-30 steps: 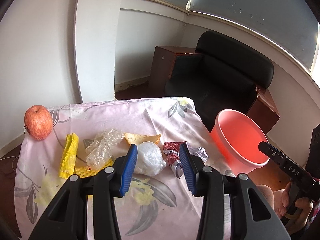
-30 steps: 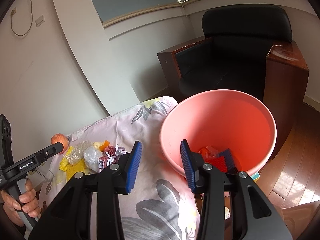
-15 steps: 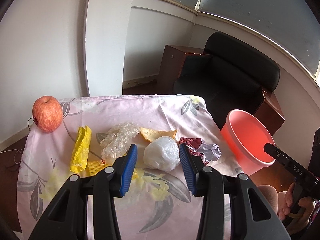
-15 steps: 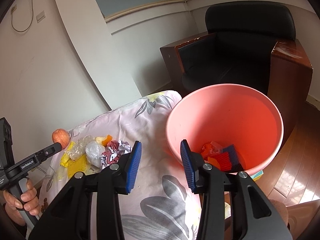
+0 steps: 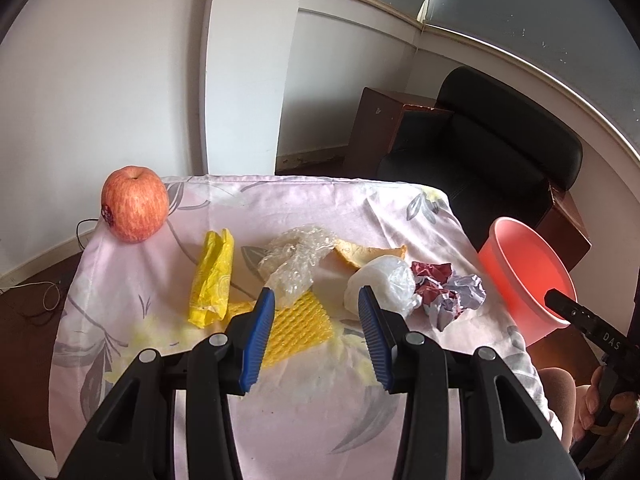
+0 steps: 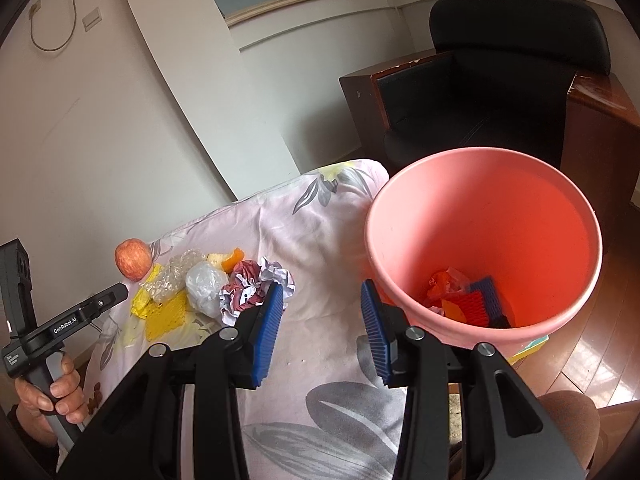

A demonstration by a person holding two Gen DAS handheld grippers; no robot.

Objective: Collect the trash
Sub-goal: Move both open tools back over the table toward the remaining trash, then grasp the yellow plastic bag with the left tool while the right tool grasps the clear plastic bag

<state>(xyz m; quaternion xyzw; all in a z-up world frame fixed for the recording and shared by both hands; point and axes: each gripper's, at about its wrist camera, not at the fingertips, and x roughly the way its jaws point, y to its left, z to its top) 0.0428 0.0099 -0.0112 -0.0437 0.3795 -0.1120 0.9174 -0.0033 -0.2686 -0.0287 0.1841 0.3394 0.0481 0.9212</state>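
The left claw stands apart and empty over the worktop, the yellow foam net just ahead between its tips. The right claw, also apart and empty, sits nearer the pink bucket, so the litter is likely the left's.

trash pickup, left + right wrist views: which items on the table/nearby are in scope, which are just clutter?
In scope: yellow wrapper, bubble wrap, yellow foam net, peel, white plastic bag, crumpled paper, pink bin (already holds some trash), both open grippers: left gripper, right gripper.

Just lying about: apple, armchair, floral cloth.
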